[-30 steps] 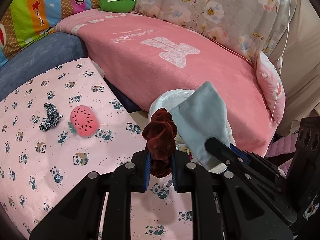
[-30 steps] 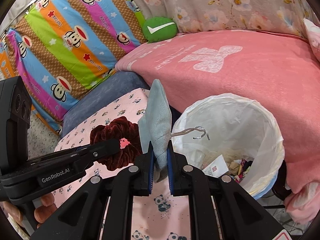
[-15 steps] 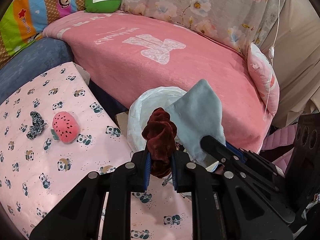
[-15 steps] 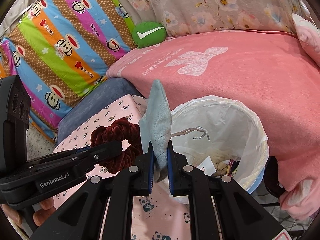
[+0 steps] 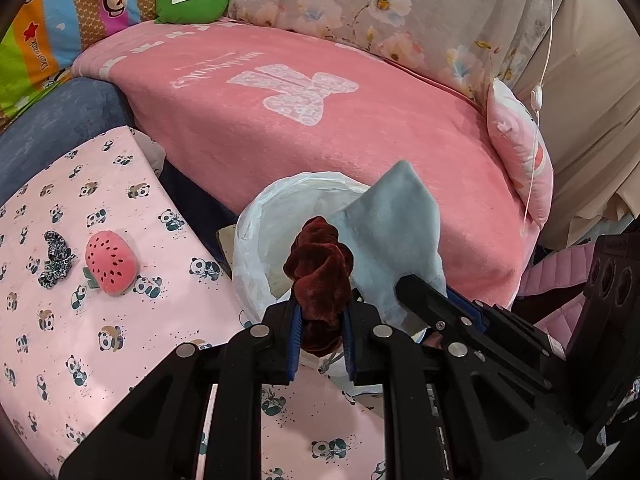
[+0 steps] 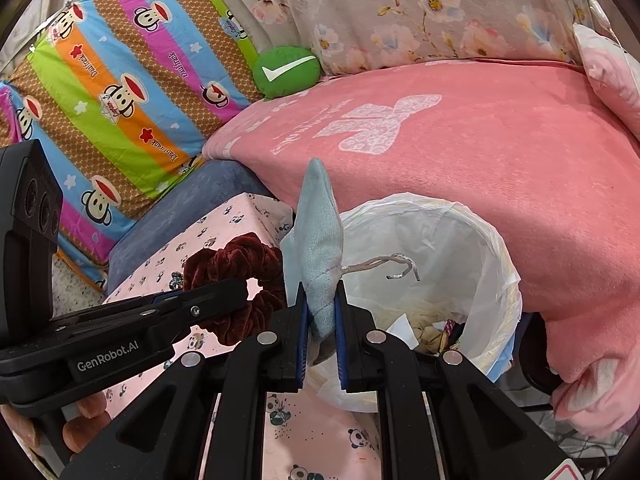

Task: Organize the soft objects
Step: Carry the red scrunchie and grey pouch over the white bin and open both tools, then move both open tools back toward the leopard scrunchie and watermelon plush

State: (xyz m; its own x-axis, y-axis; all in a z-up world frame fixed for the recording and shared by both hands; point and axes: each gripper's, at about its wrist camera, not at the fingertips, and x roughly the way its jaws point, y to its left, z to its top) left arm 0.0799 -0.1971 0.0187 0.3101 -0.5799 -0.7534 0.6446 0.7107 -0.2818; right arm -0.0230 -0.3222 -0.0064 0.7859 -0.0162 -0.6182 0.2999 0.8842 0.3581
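Note:
My left gripper (image 5: 320,334) is shut on a dark red velvet scrunchie (image 5: 320,268), held up in front of a white-lined bin (image 5: 256,248). My right gripper (image 6: 320,328) is shut on a pale blue soft cloth piece (image 6: 316,232), held at the bin's (image 6: 492,240) near left rim. In the right wrist view the scrunchie (image 6: 236,260) and the left gripper (image 6: 224,300) sit just left of the cloth. The cloth (image 5: 396,232) also shows in the left wrist view. A watermelon plush (image 5: 110,260) and a black-and-white scrunchie (image 5: 54,260) lie on the panda sheet (image 5: 60,340).
A pink blanket (image 5: 320,120) covers the bed behind the bin. A green check-mark cushion (image 6: 286,70), a striped monkey pillow (image 6: 120,92) and a floral cover (image 6: 420,12) stand at the back. Paper scraps lie inside the bin. A pink pillow (image 5: 520,152) sits far right.
Both grippers have moved right and forward with their loads toward the bin; the watermelon plush and patterned scrunchie have slid left in the left wrist view. Both grips are unchanged.

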